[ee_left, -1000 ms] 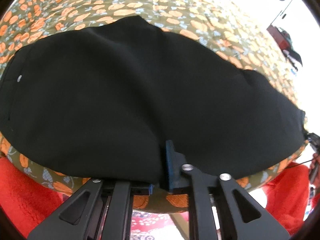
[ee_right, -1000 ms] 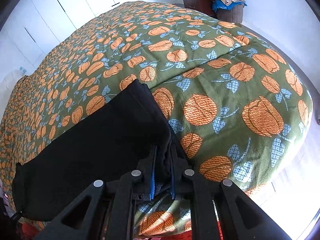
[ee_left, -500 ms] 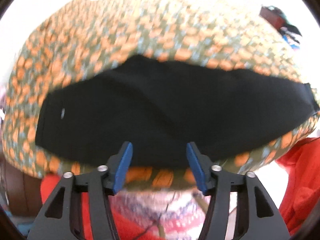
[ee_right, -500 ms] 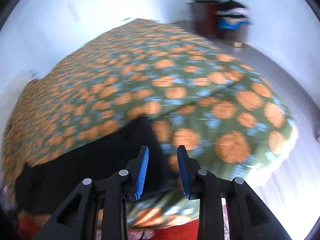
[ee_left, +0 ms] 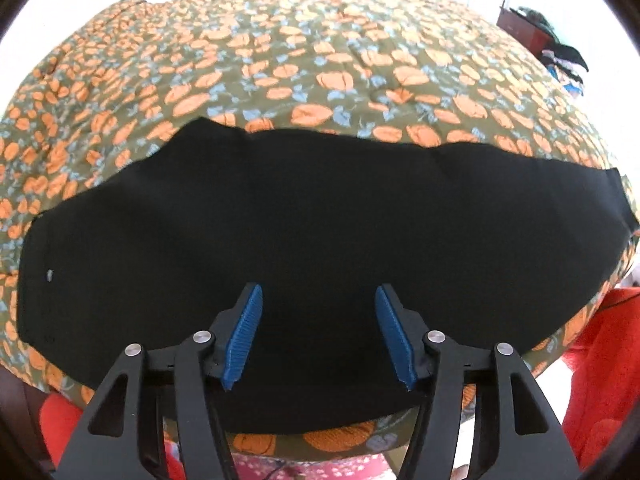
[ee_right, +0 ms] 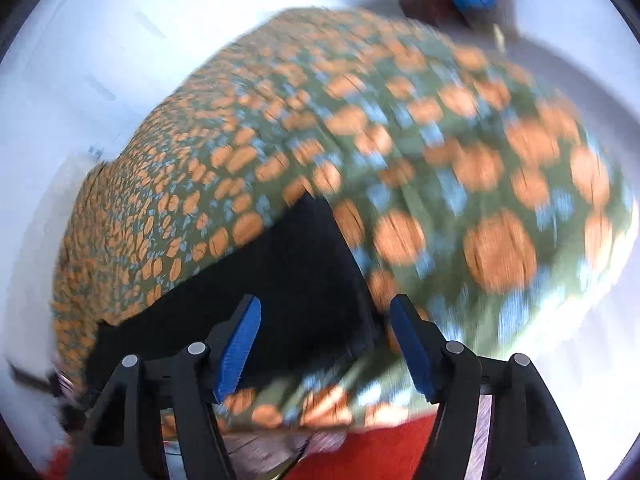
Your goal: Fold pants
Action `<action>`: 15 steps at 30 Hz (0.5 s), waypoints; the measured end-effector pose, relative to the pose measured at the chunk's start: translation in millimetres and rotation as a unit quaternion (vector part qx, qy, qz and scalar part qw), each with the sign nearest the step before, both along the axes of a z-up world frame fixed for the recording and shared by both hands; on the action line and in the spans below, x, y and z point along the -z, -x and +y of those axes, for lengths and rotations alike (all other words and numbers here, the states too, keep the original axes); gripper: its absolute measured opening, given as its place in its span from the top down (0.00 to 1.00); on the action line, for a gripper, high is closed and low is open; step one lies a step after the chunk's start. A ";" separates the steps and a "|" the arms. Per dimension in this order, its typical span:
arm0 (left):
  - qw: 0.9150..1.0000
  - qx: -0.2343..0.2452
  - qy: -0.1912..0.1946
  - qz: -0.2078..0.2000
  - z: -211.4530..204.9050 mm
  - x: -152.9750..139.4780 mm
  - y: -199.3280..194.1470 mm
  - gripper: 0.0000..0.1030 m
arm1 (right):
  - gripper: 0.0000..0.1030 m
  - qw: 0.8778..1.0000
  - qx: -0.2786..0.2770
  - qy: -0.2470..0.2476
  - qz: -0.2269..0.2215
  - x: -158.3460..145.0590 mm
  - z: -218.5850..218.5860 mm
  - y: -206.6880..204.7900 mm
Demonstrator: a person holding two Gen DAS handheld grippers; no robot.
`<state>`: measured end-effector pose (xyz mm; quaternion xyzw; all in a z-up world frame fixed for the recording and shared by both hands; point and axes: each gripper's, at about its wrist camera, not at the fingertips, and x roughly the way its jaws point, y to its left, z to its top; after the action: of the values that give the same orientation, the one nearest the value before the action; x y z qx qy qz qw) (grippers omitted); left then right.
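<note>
Pants point(ee_left: 320, 232) released onto bedspread point(ee_left: 320, 60); both grippers' jaws just opened, empty, lifted clear.

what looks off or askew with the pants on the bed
Nothing stands out. The black pants lie flat along the near edge of the bed, with only a slightly wavy far edge. No spill or damage shows.

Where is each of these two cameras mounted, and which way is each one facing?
Left wrist view: sits on the left gripper, looking down along its open blue-padded fingers at the black pants spread lengthwise on the bedspread; nothing lies between the pads.
Right wrist view: sits on the right gripper, looking down at one end of the pants and the bed's far corner; its fingers are open too, the picture blurred.
Both show the pants and the orange-flowered bedspread.
</note>
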<state>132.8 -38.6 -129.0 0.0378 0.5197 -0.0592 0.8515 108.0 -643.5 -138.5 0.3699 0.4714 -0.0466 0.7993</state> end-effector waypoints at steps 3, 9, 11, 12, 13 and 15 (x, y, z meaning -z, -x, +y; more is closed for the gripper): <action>1.000 0.002 0.009 -0.014 -3.2 -6.9 4.9 0.37 | 0.35 0.993 0.022 -0.113 -0.006 20.4 9.1 15.1; 1.000 0.022 -0.014 -0.013 -18.8 5.2 -1.2 0.36 | 0.36 0.994 0.042 -0.104 -0.008 53.1 17.1 -12.1; 1.000 0.021 -0.018 -0.011 -18.8 7.7 -1.1 0.36 | 0.37 0.991 0.073 -0.112 -0.021 61.6 10.3 -18.4; 1.000 0.018 -0.016 -0.009 -16.7 8.3 -0.6 0.36 | 0.37 0.989 0.079 -0.119 -0.023 66.4 9.2 -19.3; 1.000 0.014 -0.014 -0.008 -14.1 8.6 -0.3 0.36 | 0.52 0.989 0.082 -0.123 -0.024 71.1 9.0 -19.4; 1.000 0.008 -0.013 -0.008 -9.1 8.1 1.3 0.36 | 0.90 0.984 0.074 -0.154 -0.045 72.0 7.6 -15.3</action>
<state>131.5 -47.7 -137.1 0.0535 0.5134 -0.0587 0.8545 123.3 -635.9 -210.5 0.5241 0.4074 -0.0157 0.7477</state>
